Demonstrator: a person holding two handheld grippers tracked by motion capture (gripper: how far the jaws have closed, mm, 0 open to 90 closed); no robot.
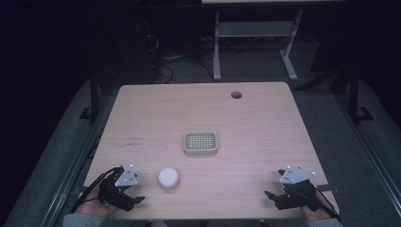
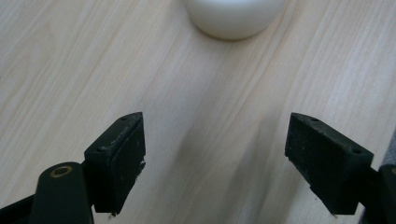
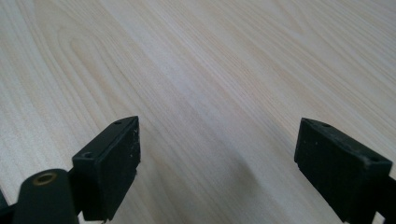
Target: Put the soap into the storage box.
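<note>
1. White round object (image 1: 168, 178) sits on the counter (image 1: 265, 123) near its near edge, left of centre; it looks like a small dome-topped cup or lid, and which of these I cannot tell. It stands just right of the left hand-held gripper (image 1: 136, 201) and apart from it.
2. In the left gripper view the same white object (image 2: 235, 17) lies ahead of the left hand-held gripper (image 2: 215, 163), whose jaws stand wide apart with bare wood between them. Nothing is held.
3. Right hand-held gripper (image 1: 270, 196) rests near the near right corner, well apart from the white object. In the right gripper view, this hand-held gripper (image 3: 217, 168) also has its jaws spread and empty.
4. Green square basket (image 1: 200, 143), with a grid bottom, sits near the middle of the counter, farther away than the white object and a little to its right.
5. Likely risks, as I judge them:
   - The object looks smooth and rounded, so jaws closing off-centre could squeeze it out sideways.
   - An approach too low may nudge it across the wood before the jaws close.
   - It lies close to the near edge, so a push toward the person could send it off the counter.
   - If it is bound for the basket, a release over the rim could tip it outside.
</note>
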